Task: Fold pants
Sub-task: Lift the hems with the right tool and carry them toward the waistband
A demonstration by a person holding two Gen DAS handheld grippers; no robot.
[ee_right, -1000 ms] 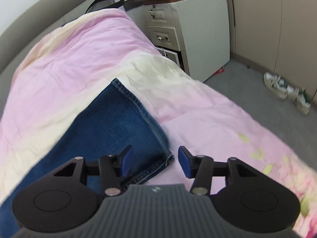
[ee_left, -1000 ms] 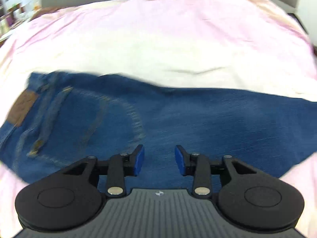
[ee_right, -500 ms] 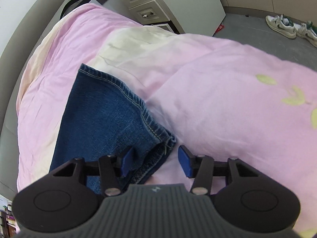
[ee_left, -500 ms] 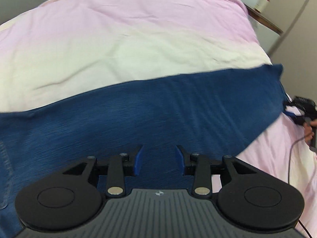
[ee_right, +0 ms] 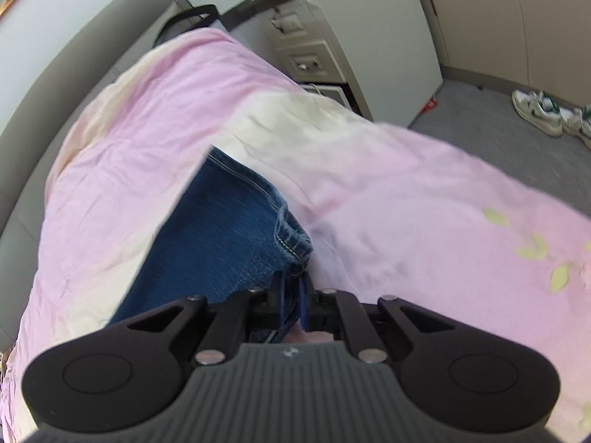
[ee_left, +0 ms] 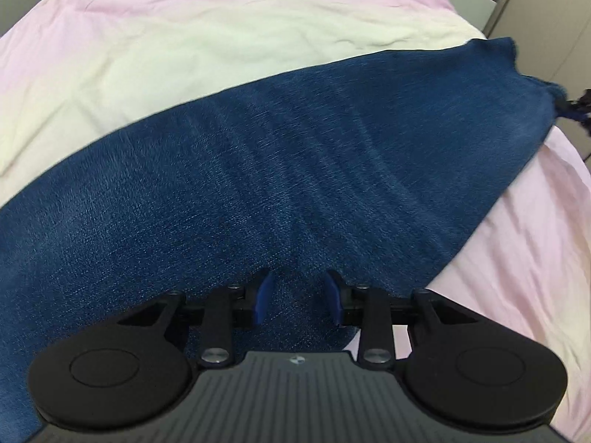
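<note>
Dark blue jeans [ee_left: 280,170] lie flat across a pink and cream bedspread [ee_left: 155,37]. My left gripper [ee_left: 295,301] is open low over the near edge of the leg, the denim between its blue pads. In the right wrist view the hem end of the leg [ee_right: 236,229] is bunched and lifted. My right gripper [ee_right: 291,306] is shut on the hem corner, pads nearly together with denim pinched between them. That gripper also shows at the far right edge of the left wrist view [ee_left: 580,107], at the hem corner.
The bedspread [ee_right: 406,203] slopes to the bed's right edge. Beyond it stand a white drawer cabinet [ee_right: 332,48] and grey floor with white sneakers [ee_right: 543,110]. A grey headboard [ee_right: 74,59] runs along the far left side.
My right gripper has closed on the hem corner and raised it. My left gripper has slid along the leg toward the hem and dropped closer to the denim.
</note>
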